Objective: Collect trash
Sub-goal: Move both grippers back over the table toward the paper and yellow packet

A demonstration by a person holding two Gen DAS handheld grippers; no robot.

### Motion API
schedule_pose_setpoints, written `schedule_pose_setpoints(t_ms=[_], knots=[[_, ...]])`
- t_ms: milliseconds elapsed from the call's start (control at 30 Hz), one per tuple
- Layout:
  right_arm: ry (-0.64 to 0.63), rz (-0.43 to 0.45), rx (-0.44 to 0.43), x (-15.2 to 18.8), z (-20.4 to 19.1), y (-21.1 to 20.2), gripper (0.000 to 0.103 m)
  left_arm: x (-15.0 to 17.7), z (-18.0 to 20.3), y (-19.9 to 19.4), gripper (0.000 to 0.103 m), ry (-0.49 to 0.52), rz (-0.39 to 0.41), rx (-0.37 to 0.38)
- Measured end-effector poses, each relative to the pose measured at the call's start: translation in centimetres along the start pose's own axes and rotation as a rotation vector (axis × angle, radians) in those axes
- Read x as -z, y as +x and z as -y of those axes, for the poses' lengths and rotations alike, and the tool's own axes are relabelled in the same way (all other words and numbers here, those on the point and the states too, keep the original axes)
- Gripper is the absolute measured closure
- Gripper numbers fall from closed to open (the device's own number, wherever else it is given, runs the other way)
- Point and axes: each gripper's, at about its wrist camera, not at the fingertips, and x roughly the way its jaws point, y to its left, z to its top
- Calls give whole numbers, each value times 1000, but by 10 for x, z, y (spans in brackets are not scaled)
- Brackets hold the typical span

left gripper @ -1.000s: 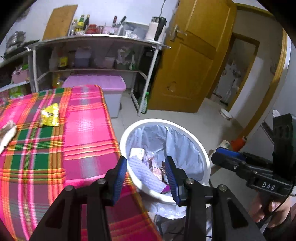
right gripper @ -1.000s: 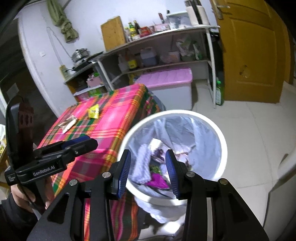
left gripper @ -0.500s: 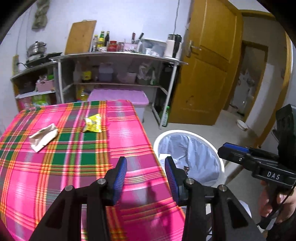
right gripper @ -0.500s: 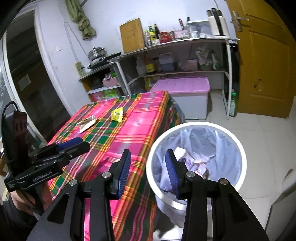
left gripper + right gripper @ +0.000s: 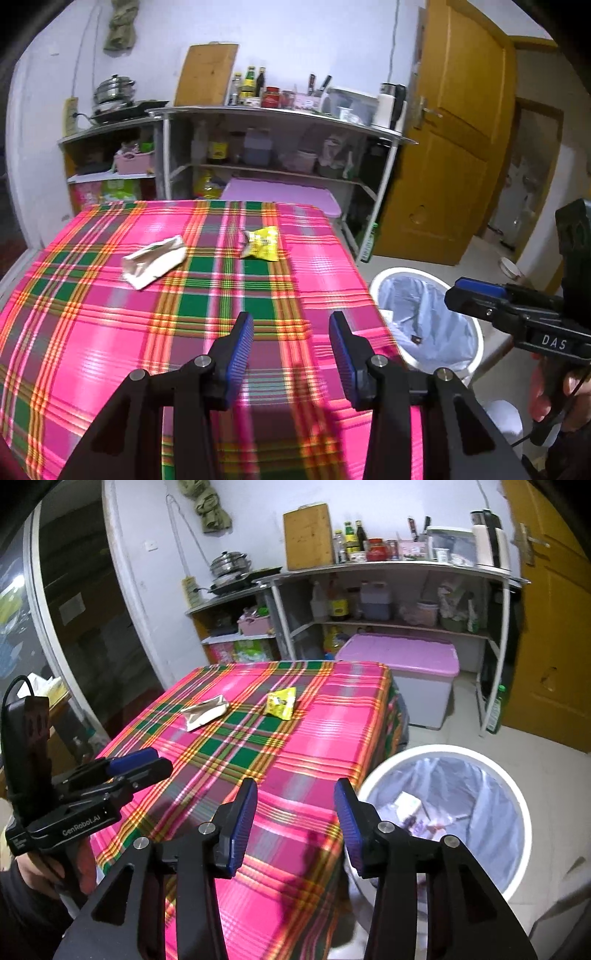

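Left wrist view shows the empty left gripper apart and the empty right gripper opening, both aimed at the yellow crumpled snack wrapper on the pink plaid surface, probably to grasp it.

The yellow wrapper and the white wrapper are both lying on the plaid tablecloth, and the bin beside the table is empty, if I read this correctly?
Not quite: the bin is not empty. The right wrist view shows discarded packaging in its liner. The yellow wrapper and the white wrapper do both lie on the plaid tablecloth.
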Motion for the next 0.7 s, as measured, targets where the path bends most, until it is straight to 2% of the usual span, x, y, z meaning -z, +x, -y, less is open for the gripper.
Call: schedule_pose_setpoints(t_ms=[133,267,700], knots=[[-22,-8,-17,-11,-8,13,58,-4,-21,-2,61,-11,4,-35],[-35,-13,-27,-23,-13,24,49,-8,-39,-2,61,-15,10,-62],[-48,-53,-44,-57,-22,73,48,-36,-103,13,61,-47,22,-146]])
